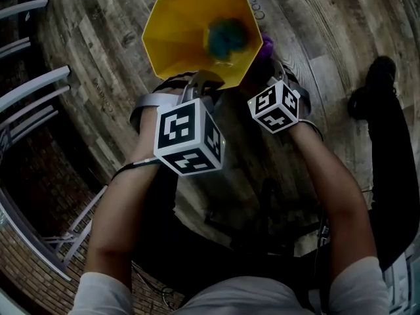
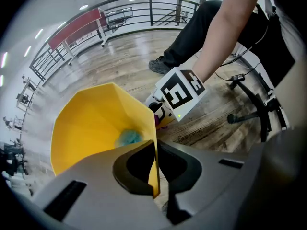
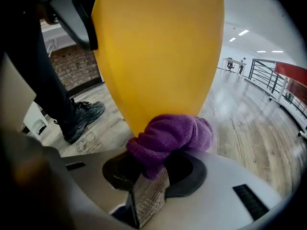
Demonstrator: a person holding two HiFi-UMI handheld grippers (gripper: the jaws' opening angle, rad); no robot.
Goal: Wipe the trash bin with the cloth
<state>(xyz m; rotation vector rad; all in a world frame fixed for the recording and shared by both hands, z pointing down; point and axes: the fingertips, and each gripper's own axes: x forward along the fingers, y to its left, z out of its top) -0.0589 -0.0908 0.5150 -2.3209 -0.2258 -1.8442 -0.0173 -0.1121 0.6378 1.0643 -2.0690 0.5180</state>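
The wiping looks to be under way rather than finished. The yellow trash bin [image 1: 190, 31] sits at 12 o'clock in the head view, off the wooden floor [image 1: 98, 38] or tipped on it (which of the two I cannot tell), with its open mouth turned up toward the camera. The purple cloth [image 3: 170, 135] lies against the bin's outer wall, at about 4 o'clock of the mouth as the head view shows it. The yellow plastic shows no marks or wet streaks, so how much of that wall has been covered cannot be read. By my judgement the rest of the outside and the inside are left to do. A blurred blue-green lump [image 1: 226, 37] lies inside the bin, and what it is I cannot say.

The left hand-held gripper [image 2: 156, 176] is clenched on the bin: its jaws stand nearly together with the thin yellow wall pinched between them, at roughly 6 o'clock of the rim, steadying the bin. The right hand-held gripper [image 3: 151, 176] is clamped on the cloth, jaws drawn in around a bunched fold, and the wad bulges out past the tips and touches the bin's side (low on the wall in the right gripper view).
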